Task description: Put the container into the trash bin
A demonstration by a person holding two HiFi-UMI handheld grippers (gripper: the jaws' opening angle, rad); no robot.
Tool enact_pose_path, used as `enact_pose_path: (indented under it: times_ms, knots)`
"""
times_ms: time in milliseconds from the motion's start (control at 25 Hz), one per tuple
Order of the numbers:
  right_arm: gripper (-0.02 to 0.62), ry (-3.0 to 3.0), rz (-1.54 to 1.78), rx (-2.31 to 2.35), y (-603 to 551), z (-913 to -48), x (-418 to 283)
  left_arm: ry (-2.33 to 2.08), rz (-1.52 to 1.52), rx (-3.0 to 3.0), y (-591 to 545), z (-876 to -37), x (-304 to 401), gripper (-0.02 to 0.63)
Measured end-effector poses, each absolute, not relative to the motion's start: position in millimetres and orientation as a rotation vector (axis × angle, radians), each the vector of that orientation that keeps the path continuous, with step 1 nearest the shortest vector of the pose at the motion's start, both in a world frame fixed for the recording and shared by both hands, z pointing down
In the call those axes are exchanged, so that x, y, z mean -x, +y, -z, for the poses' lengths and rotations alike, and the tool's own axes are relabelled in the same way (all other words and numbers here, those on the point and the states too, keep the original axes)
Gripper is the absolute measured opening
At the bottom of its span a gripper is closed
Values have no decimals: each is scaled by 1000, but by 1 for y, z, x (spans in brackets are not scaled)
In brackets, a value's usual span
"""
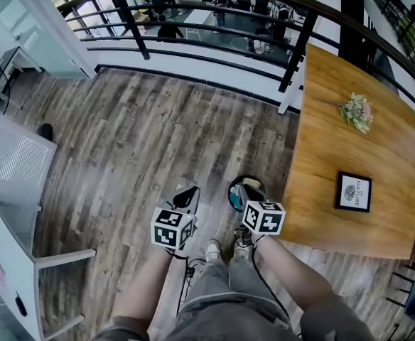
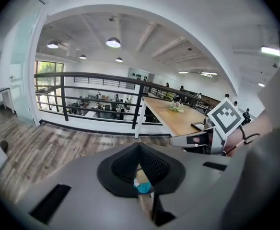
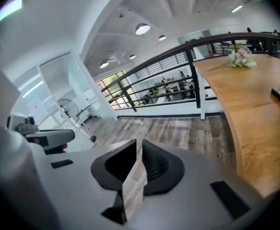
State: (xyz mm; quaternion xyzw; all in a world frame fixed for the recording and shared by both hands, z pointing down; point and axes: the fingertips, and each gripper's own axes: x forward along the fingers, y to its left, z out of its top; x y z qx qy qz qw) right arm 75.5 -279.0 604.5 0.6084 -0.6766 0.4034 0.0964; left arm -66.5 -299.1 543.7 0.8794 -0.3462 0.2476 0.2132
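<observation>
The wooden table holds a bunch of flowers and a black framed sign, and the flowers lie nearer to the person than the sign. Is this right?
Not quite. The wooden table holds both, but the black framed sign lies nearer to the person than the bunch of flowers, as the head view shows.

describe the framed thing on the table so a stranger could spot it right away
Find the long wooden table by the railing. Near its closer end lies the small black frame around a white card. Its only neighbour on the table is a pale flower bunch; the frame is dark, flat and square.
</observation>
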Motion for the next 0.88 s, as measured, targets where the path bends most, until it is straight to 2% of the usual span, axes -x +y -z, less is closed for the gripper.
enact_pose_path:
  times_ms: [360,880]
  knots:
    - [52,-2327,-683,-1535,-257,-462,-52,-1051,-463,-2554,-285,-428,80,15]
    - [47,-2586,-247,-1489,-233,-272,-39,-1209,-223,-2846,-280,-259,91,15]
